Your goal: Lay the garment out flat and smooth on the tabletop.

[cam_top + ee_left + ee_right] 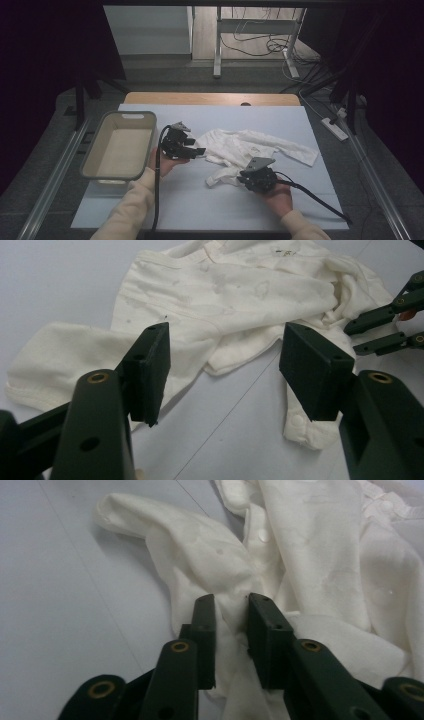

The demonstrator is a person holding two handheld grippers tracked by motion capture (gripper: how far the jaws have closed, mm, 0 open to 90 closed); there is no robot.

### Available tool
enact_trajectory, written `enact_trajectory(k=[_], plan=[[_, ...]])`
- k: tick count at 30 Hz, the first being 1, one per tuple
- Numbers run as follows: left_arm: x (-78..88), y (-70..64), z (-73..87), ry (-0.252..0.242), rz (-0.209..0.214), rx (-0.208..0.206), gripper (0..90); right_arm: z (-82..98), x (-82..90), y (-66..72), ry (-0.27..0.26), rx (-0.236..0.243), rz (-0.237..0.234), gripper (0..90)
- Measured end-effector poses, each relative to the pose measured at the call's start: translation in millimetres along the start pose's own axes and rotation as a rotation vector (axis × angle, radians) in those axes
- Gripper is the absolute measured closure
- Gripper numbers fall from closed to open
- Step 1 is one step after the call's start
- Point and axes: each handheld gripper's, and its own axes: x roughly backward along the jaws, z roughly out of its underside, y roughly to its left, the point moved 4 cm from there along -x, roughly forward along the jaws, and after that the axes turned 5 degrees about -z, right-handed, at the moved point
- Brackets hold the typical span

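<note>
- I can read no text, label, brand, number or sign anywhere.
- The crumpled white cotton garment [240, 147] carries only faint pale marks, nothing legible from my end.

The right gripper [248, 176] covers the near part of the white shirt [250, 145]. Small marks on the shirt are too blurry to read.

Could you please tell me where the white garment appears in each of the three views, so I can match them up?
High view: the white garment lies crumpled at the table's middle, between the two hand-held grippers.
Left gripper view: it spreads across the upper half, beyond the open jaws.
Right gripper view: it fills the upper right, with a fold pinched between the jaws.
Shared landmark: the pale blue table cover beneath it.
</note>
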Motion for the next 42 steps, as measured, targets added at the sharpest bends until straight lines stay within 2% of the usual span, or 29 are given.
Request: enact_trajectory(k=[11,21,28,32,37,40,42], plan=[[0.4,0.5,0.8,0.0,0.0,0.001,37.7,-0.9,6.0,4.4,-0.014,0.006,-0.026,86.1],[2.1,2.1,1.2,-0.001,-0.002,0.0,37.8,5.0,20.7,19.7,-0.021,0.019,-0.069,86.8],[2.3,3.4,1.8,0.0,-0.002,0.004,37.7,15.5,36.7,23.6,-0.024,0.002,-0.082,86.7],[3.2,4.3,2.4,-0.001,-0.003,0.006,37.7,21.4,42.8,28.1,-0.025,-0.004,-0.106,87.5],[3.2,5.0,2.8,0.0,-0.004,0.007,37.7,25.1,47.0,32.3,-0.016,0.011,-0.099,87.4],[3.2,4.1,2.3,-0.001,-0.004,0.005,37.7,22.8,48.0,30.5,-0.039,0.005,-0.092,83.2],[2.8,3.4,2.1,0.0,-0.005,0.004,37.7,19.7,48.6,27.7,-0.063,-0.01,-0.092,69.6]])
